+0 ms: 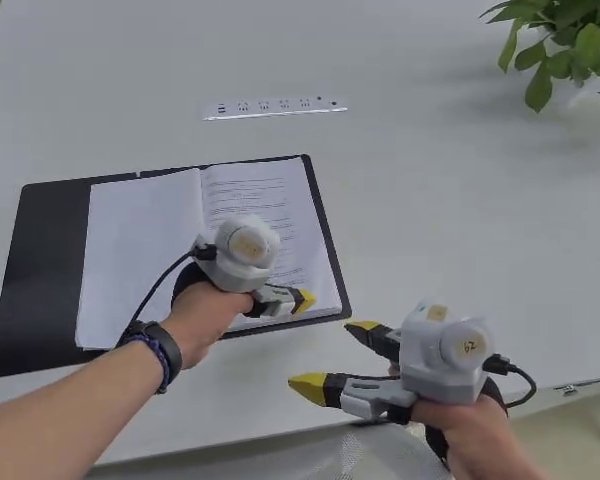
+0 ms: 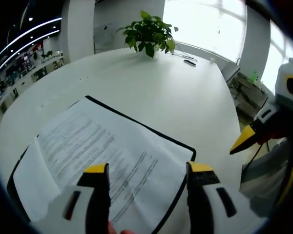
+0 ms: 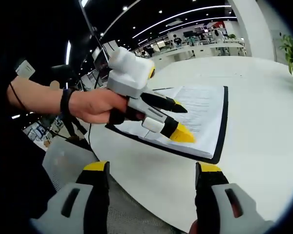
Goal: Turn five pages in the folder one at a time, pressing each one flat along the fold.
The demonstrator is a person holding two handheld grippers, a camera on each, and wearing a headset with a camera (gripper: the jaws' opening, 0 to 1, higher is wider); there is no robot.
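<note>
Nearest at lower left, a forearm is followed to the left tool, held spread and empty over the right page of the open folder, left of centre; right tool, lower right, is likewise spread. A turn is judged pending: that page's edge must be pinched

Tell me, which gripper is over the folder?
The left gripper: it is over the folder's printed page, jaws open. The right gripper is off to the side, over bare table.
</note>
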